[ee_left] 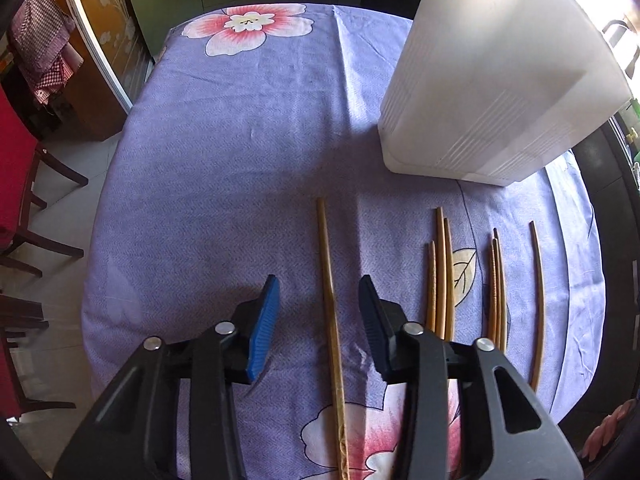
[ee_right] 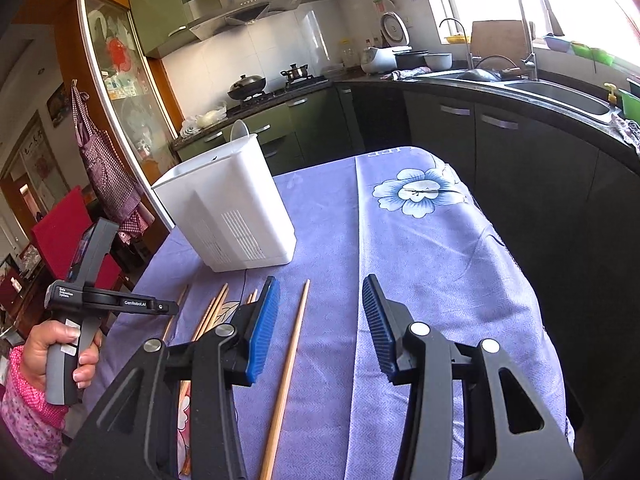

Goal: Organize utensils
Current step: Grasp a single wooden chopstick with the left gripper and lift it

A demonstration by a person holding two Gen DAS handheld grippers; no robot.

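Note:
A long wooden chopstick (ee_left: 329, 280) lies on the purple flowered tablecloth (ee_left: 224, 160), straight between the blue pads of my left gripper (ee_left: 319, 290). The jaws stand apart on either side of it without touching it. Several more chopsticks (ee_left: 440, 272) lie in small groups to its right. My right gripper (ee_right: 321, 280) is open above the table. A single chopstick (ee_right: 292, 352) lies under it near its left pad, untouched. The white plastic utensil holder (ee_right: 232, 216) stands upright beyond the chopsticks, also in the left wrist view as a holder (ee_left: 492, 92) at the right.
A hand (ee_right: 60, 352) in a pink sleeve holds the other gripper's handle at the table's left edge. A red chair (ee_left: 16, 160) stands left of the table. A dark counter with a sink (ee_right: 560, 96) runs along the right, close to the table edge.

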